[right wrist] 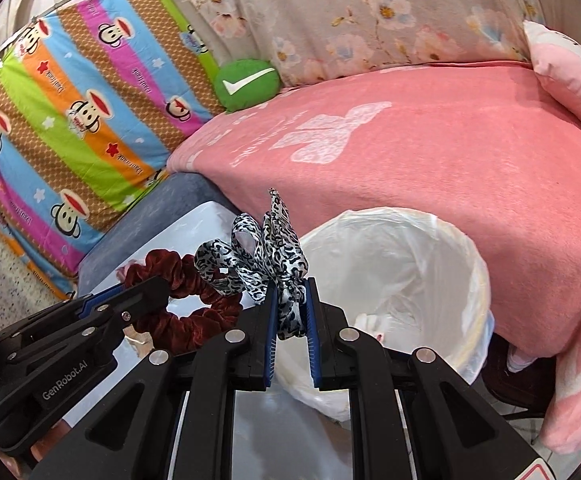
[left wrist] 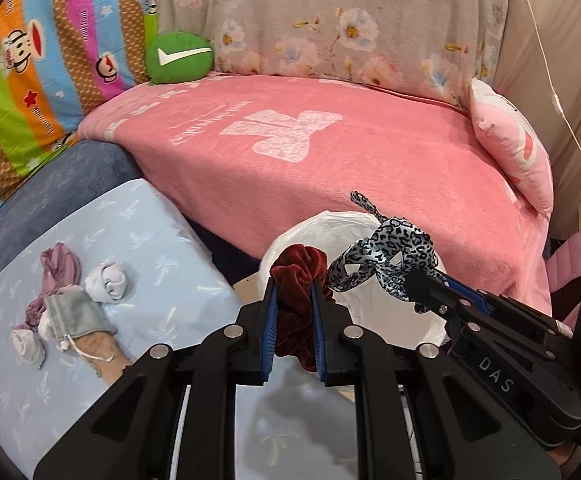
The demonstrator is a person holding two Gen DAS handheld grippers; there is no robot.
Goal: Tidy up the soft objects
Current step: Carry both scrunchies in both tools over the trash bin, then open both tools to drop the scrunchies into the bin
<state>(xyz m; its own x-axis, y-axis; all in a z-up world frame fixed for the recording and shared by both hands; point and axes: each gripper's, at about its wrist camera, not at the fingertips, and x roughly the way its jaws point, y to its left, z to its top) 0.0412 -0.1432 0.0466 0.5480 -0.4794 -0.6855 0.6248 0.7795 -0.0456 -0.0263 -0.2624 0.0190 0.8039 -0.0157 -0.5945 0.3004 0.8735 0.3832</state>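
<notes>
Left gripper (left wrist: 294, 284) pinches the velvet scrunchie (left wrist: 298, 276), right gripper (right wrist: 291, 292) pinches the satin bow (right wrist: 266, 252), both above the bin (right wrist: 410, 264); light, limp, bow likely slippery, so pinch bunched middles.

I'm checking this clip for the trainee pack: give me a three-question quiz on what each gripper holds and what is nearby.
1. True or false: the left gripper is empty.
2. What does the right gripper hold? A) sock B) leopard-print ribbon C) green cushion
3. Name the white-lined container beside both grippers.

Key:
1. False; it is shut on the dark red scrunchie.
2. B
3. The bin, beside the pink blanket.
</notes>
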